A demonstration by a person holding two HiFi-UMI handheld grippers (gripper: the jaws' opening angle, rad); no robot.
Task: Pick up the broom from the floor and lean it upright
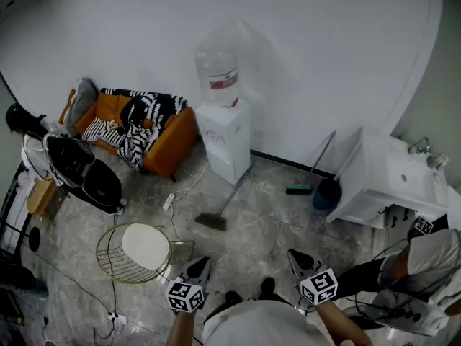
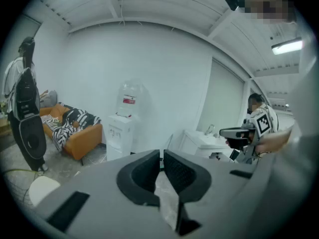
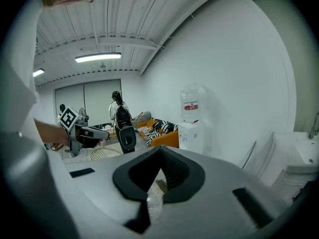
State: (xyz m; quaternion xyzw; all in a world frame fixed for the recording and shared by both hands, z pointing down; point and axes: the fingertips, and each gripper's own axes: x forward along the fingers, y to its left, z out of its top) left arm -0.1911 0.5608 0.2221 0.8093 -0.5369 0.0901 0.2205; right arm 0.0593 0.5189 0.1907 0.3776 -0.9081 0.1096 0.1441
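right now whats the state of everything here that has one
broom: lying on the floor, not picked up
left tool: shut, empty
right tool: shut, empty
long-handled brush: leaning against the wall
water bottle: seated on the dispenser
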